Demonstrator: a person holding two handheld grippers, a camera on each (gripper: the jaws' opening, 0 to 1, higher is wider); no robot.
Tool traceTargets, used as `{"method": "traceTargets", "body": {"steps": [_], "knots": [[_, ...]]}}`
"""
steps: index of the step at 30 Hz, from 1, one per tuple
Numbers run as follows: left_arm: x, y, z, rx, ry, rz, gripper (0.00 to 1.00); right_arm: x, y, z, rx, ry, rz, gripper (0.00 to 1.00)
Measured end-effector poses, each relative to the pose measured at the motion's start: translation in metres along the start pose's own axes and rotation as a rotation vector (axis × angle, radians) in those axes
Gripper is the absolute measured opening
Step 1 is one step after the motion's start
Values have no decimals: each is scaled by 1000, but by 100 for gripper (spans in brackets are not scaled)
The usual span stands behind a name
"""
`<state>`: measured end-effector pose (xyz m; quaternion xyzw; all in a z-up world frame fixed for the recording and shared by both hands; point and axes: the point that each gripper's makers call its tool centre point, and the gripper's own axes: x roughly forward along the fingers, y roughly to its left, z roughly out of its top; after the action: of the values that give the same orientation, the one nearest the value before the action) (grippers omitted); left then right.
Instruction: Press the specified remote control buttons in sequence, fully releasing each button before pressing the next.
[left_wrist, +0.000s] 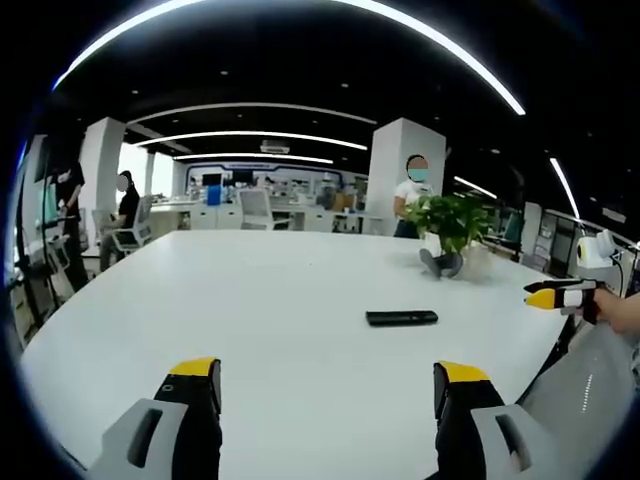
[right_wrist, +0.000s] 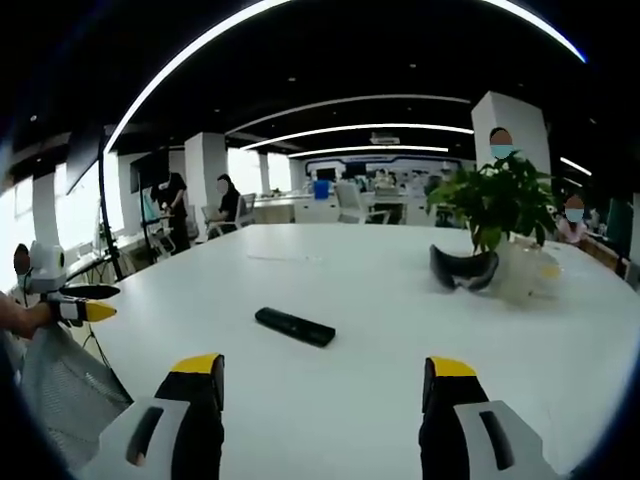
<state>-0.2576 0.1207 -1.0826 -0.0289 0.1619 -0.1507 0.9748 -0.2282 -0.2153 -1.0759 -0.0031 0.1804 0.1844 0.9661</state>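
Nearest in the left gripper view, the left gripper (left_wrist: 327, 385) holds its two yellow-tipped black jaws wide apart with nothing between them, over the near part of a broad white table (left_wrist: 250, 320). Beyond them, toward the right jaw's side, the black remote control (left_wrist: 401, 318) lies flat on the table, well apart from both jaws and untouched. Farther back from the remote, a potted plant (left_wrist: 450, 220) stands on the table with a dark, curved object (left_wrist: 441, 263) at its foot, too small to identify. Off the table edge to the right of the remote, the right gripper (left_wrist: 540, 297) comes into this view, held by a hand; its yellow tips look close together, though at this size I cannot tell for certain.

In the right gripper view, the right gripper (right_wrist: 326, 385) shows its own jaws clearly apart and empty above the table (right_wrist: 400, 330). The remote control (right_wrist: 294, 326) lies flat ahead of the left jaw, not touching it. Behind and to the right of the remote are the potted plant (right_wrist: 497, 200) and the dark curved object (right_wrist: 464, 270). Left of the remote, past the table edge, the left gripper (right_wrist: 98, 303) appears, with a black jaw above a yellow tip and a gap between them. People sit and stand at desks in the office behind the plant.
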Motion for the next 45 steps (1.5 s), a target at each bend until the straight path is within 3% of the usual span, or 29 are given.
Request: {"method": "traceTargets", "body": {"steps": [22,29,36,40,45], "knots": [[0,0,1,-12,-10,-8,90,-1,3,0,4,-1,14,75],[-3,2,9,-35,-59,3,90,-1,3,1,10,-7,17,73],[-5,1,15,-77,-100,-22,91,-9,2,10,51,-69,15,72],[-5,3,20,-104,-129,-33,91,-8,-3,6,100,-49,-11,71],[-2,-2,15,-127,-106,-68,91,-6,-5,1,125,-21,-20,68]]}}
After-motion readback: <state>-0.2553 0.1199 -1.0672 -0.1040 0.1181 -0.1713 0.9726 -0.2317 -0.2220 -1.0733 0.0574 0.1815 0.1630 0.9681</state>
